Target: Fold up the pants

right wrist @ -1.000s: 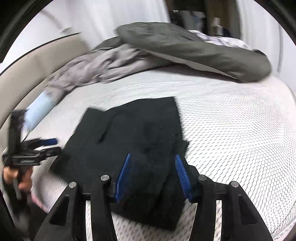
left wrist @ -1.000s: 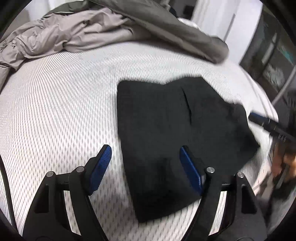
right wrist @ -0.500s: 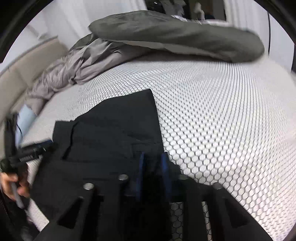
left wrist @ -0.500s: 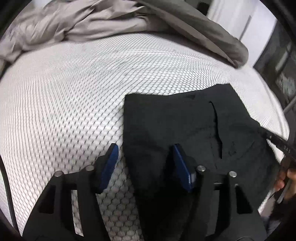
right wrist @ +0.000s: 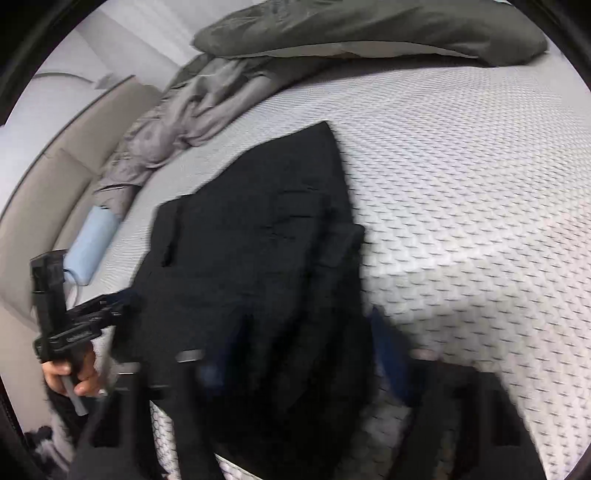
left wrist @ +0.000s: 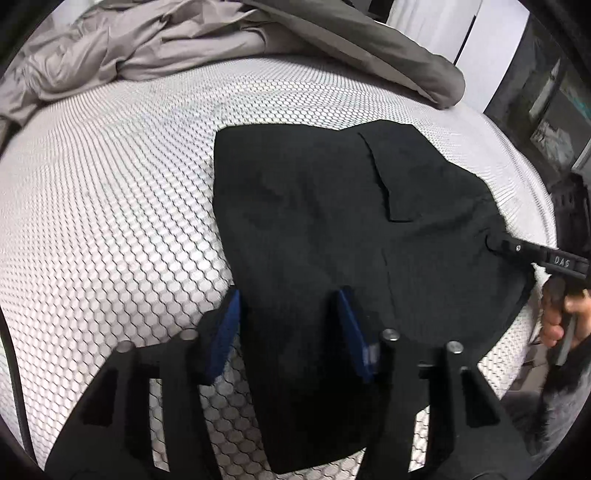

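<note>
Black pants (left wrist: 317, 206), folded into a compact slab, lying flat on the white honeycomb-textured mattress (left wrist: 110, 192) of a bed, near its front edge; one back pocket flap visible on the upper layer, toward the right in the left wrist view.

Left tool (left wrist: 288, 325) lowered over the near left edge of the pants, blue pads (left wrist: 227, 328) standing apart with dark cloth lying between them, left pad at the fabric's border over the mattress, right pad over the cloth; jaws just now closing in, not pressing on the fabric as far as can be seen.

Right tool (right wrist: 306, 354) heavily blurred in its own view, blue pads straddling the near right part of the pants; jaws just now opening, pads apart with cloth between them; firm contact impossible to judge through the blur. Same right tool seen from the left wrist camera as a black arm tip resting at the right border of the pants, with a hand (left wrist: 561, 317) gripping its handle; left tool likewise seen from the right wrist camera, held by a hand (right wrist: 70, 376) at the bed's edge.

Crumpled grey duvet (left wrist: 155, 40) and a dark grey pillow (right wrist: 369, 29) piled at the far side of the mattress, well apart from the pants; pale blue object (right wrist: 90, 243) beside the beige headboard (right wrist: 40, 195).
</note>
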A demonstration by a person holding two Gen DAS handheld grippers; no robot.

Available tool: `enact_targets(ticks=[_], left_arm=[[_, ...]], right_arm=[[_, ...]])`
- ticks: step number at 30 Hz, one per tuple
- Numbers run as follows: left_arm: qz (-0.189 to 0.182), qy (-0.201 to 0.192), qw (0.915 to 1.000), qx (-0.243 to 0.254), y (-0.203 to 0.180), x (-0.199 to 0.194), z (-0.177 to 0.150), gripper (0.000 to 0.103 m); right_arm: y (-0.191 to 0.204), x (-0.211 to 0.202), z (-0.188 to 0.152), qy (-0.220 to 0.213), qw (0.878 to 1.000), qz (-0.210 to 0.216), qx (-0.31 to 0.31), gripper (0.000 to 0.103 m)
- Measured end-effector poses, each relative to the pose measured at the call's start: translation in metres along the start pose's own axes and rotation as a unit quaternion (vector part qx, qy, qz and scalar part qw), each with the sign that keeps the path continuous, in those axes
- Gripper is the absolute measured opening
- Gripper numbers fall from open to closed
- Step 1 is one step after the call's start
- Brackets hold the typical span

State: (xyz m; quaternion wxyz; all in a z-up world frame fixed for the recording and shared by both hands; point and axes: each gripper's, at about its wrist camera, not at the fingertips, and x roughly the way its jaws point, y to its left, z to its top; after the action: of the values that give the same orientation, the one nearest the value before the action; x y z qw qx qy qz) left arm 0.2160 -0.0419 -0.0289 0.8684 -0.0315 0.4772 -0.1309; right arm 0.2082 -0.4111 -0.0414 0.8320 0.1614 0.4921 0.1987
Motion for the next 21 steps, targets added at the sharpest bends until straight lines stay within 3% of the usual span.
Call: enact_targets(ticks=[3,7,10,17,21], left_arm=[[0.013,-0.006,0.9999,-0.005,0.007,0.001,0.009,0.038],[0.047,-0.015,0.9986,-0.018,0.023,0.000,0.015,0.038],[0.040,-0.019,0.9987,-0.026,0.032,-0.005,0.009,0.038],[0.046,-0.025,0.9986,-0.012,0.023,-0.035,-0.028,0.039],[0.057,-0.050,0.9971,-0.002,0.014,-0.062,-0.041,0.039]], right_arm=[[0.013,0.013,0.004,-0.011,1.000,-0.003,0.000,0.042],[0.028,0.030,0.011,-0.021,1.000,-0.006,0.000,0.041],[0.041,0.044,0.017,-0.021,0.999,-0.029,-0.014,0.046],[0.048,0.029,0.009,-0.023,0.997,-0.059,-0.043,0.053],[0.045,-0.010,-0.010,-0.049,0.996,-0.057,-0.044,0.053]])
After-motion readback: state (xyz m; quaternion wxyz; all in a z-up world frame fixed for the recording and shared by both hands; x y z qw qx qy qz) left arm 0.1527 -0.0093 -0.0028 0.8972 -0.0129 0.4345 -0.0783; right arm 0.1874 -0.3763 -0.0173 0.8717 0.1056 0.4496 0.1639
